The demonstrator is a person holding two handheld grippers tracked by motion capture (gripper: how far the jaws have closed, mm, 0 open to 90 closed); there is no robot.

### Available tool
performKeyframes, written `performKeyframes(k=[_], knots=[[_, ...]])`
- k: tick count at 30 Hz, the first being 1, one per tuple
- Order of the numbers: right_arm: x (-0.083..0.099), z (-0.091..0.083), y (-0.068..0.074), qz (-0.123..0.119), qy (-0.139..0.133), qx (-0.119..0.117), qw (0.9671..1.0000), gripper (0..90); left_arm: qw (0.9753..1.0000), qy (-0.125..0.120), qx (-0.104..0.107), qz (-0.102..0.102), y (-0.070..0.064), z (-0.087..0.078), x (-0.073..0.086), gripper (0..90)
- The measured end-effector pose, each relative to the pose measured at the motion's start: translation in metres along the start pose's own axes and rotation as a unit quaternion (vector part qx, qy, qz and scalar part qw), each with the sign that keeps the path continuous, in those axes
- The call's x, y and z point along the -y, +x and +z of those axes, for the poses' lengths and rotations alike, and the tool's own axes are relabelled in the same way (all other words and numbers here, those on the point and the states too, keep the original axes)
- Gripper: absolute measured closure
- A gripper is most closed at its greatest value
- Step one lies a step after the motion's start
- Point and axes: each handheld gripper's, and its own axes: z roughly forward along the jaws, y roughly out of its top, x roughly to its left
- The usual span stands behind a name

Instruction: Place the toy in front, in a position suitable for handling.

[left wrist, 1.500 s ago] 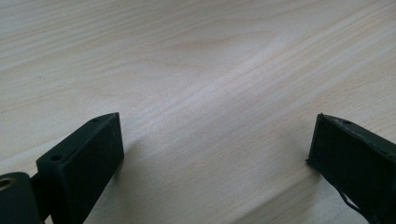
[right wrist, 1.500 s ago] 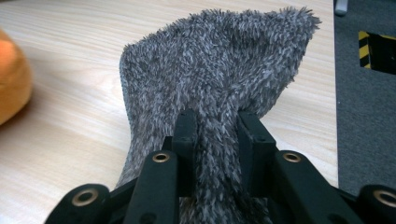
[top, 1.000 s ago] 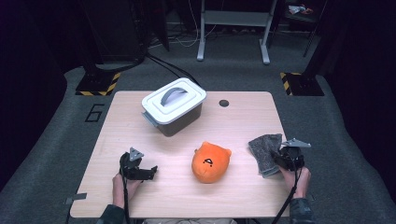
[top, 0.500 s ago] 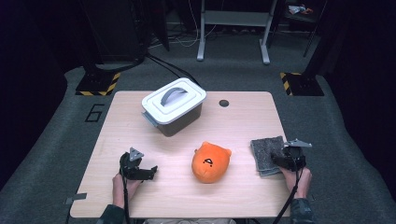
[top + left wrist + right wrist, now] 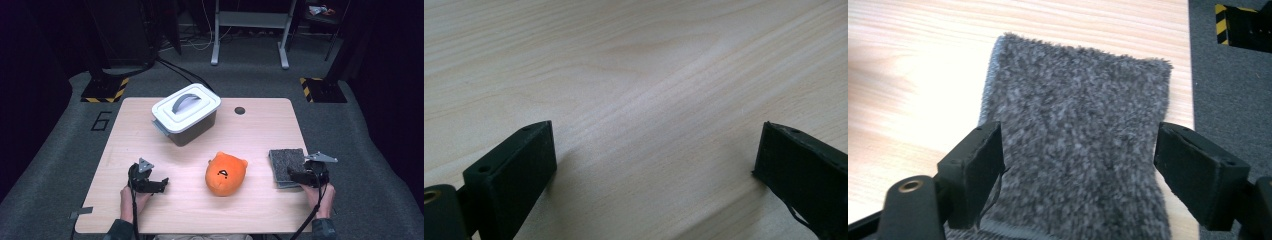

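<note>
Grey and shaggy, the folded cloth (image 5: 1078, 145) lies flat on the wooden table (image 5: 260, 135) near its right edge, and the right gripper (image 5: 1078, 165) sits over the cloth's near end with its jaws spread wide — one on each side of the cloth, gripping nothing. In the high view the same gripper (image 5: 306, 176) rests at the cloth's (image 5: 287, 162) near edge, held by a hand (image 5: 320, 197). At the near left, the left gripper (image 5: 150, 184) lies low on bare wood, its jaws wide apart and empty. Between the two grippers sits an orange plush toy (image 5: 226, 173). Farther back stands a grey bin (image 5: 187, 116) with a white handled lid — and beyond it, to the right, a small dark round hole (image 5: 240, 110) in the tabletop.
</note>
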Motion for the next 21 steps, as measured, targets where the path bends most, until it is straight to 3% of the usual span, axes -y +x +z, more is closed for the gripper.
performKeyframes(k=[5,11,12,14,17,21], knots=[[0.002,-0.001,0.007,-0.002,0.0,-0.012,0.9999,16.7,1.0,-0.002,-0.001,0.001,0.0,0.0,0.0,2.6],[0.001,-0.004,0.016,-0.017,0.001,-0.026,0.9995,14.7,0.9997,-0.003,0.022,0.005,0.001,0.0,0.0,0.6],[0.0,-0.005,0.018,-0.01,0.0,-0.028,0.9996,14.4,0.9997,-0.008,0.022,0.004,0.002,-0.001,0.0,0.5],[0.0,-0.007,0.02,-0.019,-0.001,-0.033,0.9993,13.8,0.9991,-0.014,0.039,-0.004,0.002,-0.003,-0.001,0.5],[-0.001,-0.009,0.028,-0.026,-0.002,-0.042,0.9988,12.9,0.9982,-0.034,0.05,0.001,-0.003,-0.01,-0.004,0.5],[-0.006,-0.011,0.042,-0.039,-0.004,-0.056,0.9976,12.1,0.9955,-0.047,0.082,0.0,-0.011,-0.016,-0.013,0.8]])
